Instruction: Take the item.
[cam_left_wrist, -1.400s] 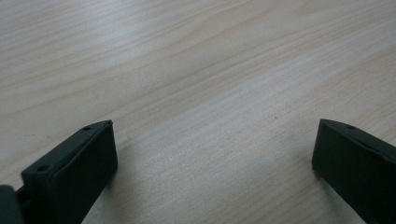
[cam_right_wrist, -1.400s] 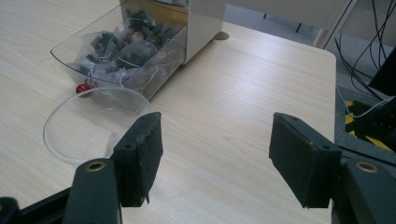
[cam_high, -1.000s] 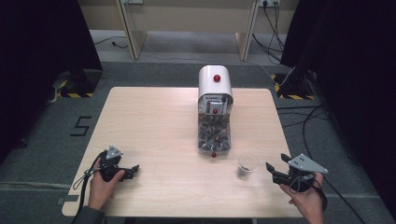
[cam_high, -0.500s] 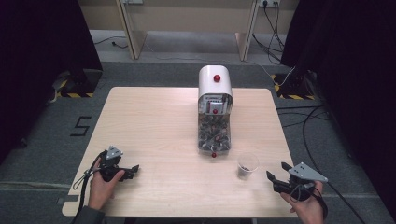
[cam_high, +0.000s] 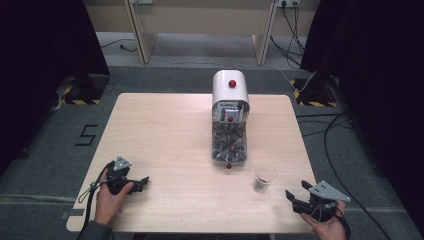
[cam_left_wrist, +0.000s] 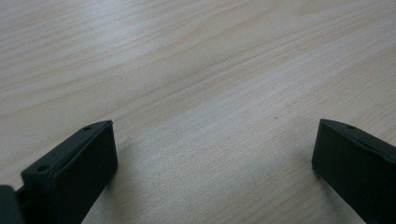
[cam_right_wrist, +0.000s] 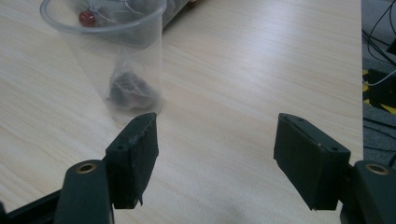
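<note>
since a second ago your right hand-held gripper (cam_high: 299, 193) has sunk toward the near right corner of the desk (cam_high: 165, 130) and now sits low, close to the right edge; your left hand-held gripper (cam_high: 141, 182) has kept its place near the front left corner. both have their jaws standing apart with nothing between them; under the left one you see bare wood.

the clear plastic cup (cam_high: 265, 177) stands upright just in front of the dispenser (cam_high: 230, 120), a little to its right, with a small dark heap of pieces at its bottom. in the right gripper view the cup (cam_right_wrist: 119, 60) is ahead and left of your jaws, near but not touching, so you are not lined up on it.

as i judge it, the cup already has its filling and the pickup is what remains: you have not gripped anything yet.

room is good on the left and middle of the desk. on the right you have little margin: the edge lies just beside your hand, with cables (cam_high: 345, 135) on the floor beyond. approach the cup inward, away from that edge.
</note>
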